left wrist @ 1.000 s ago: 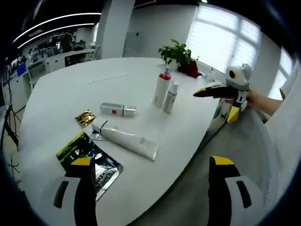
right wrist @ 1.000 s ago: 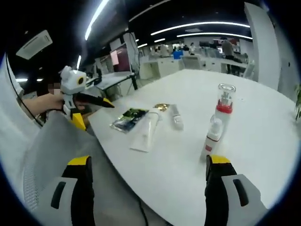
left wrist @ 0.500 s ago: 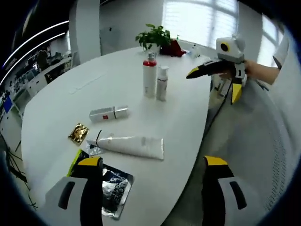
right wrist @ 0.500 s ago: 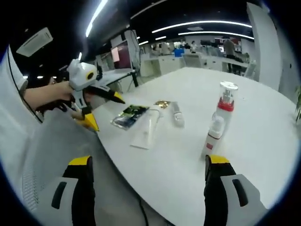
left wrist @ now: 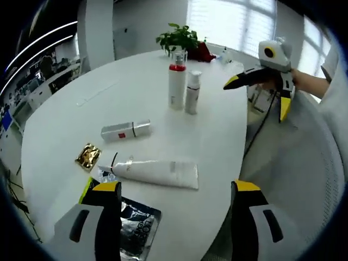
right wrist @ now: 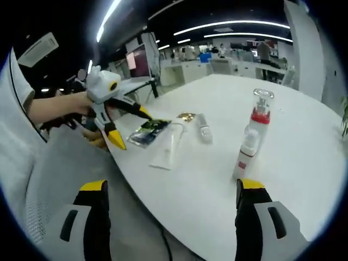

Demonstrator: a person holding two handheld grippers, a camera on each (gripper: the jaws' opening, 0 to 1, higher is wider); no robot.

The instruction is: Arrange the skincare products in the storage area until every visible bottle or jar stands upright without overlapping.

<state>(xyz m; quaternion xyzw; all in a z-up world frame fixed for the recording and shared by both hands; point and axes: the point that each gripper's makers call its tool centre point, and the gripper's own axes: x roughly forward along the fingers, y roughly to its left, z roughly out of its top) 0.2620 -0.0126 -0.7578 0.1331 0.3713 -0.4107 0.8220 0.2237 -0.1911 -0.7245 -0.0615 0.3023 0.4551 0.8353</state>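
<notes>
On the white round table [left wrist: 70,114], a tall white bottle with a red band [left wrist: 176,87] and a smaller white pump bottle [left wrist: 192,93] stand upright side by side. A small silver-white bottle [left wrist: 125,130] and a white tube [left wrist: 157,172] lie flat. My left gripper [left wrist: 175,187] is open above the table's near edge, just short of the tube. My right gripper [left wrist: 255,97] is held open off the table's right edge. In the right gripper view my right gripper [right wrist: 171,186] is open over the table edge and the left gripper [right wrist: 133,128] hovers open by the tube [right wrist: 167,145].
A gold sachet [left wrist: 88,156] and a dark foil packet [left wrist: 130,228] lie near the tube. A potted plant [left wrist: 179,39] stands at the table's far side behind the upright bottles. A person's hand [right wrist: 60,109] holds the left gripper. Office desks stand beyond the table.
The left gripper has come in closer over the table edge toward the foil packet and tube. The right gripper has hardly moved. The bottles and tube lie as before.
</notes>
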